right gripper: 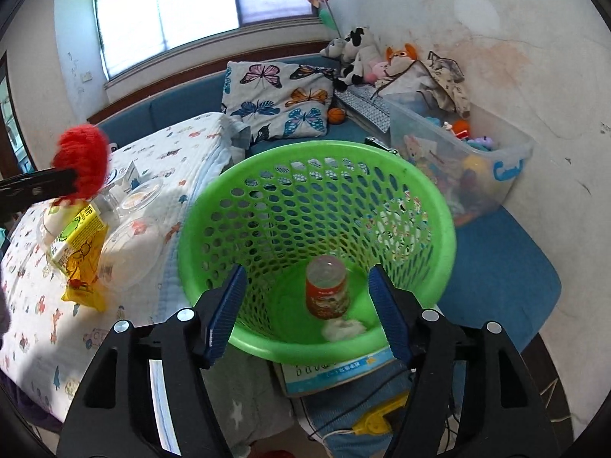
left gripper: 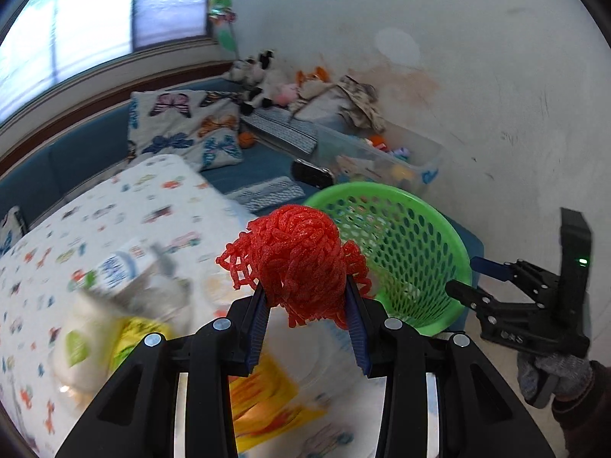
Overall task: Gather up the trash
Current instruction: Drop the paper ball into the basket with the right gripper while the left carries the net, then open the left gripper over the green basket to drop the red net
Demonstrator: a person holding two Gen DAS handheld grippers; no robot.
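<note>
A red foam net [left gripper: 298, 259] is bunched between the blue pads of my left gripper [left gripper: 305, 290], which is shut on it, just left of the green mesh basket [left gripper: 404, 244]. From the right wrist view the net [right gripper: 82, 160] hangs over the bed, left of the basket [right gripper: 214, 206]. My right gripper [right gripper: 307, 273] stands open over the basket's mouth with nothing between its pads. Inside the basket lie a red-labelled can [right gripper: 326, 290] and a white crumpled wad [right gripper: 343, 330]. A yellow carton [right gripper: 76, 244] and clear plastic lids [right gripper: 128, 255] lie on the bed.
The bed has a patterned sheet [right gripper: 46, 328]. A butterfly pillow [right gripper: 278, 99] and plush toys [right gripper: 359, 53] lie behind it. A clear bin of toys [right gripper: 458, 152] stands against the wall at right. The basket rests on a book [right gripper: 332, 374]. A gloved hand [left gripper: 550, 378] holds the right gripper [left gripper: 473, 278].
</note>
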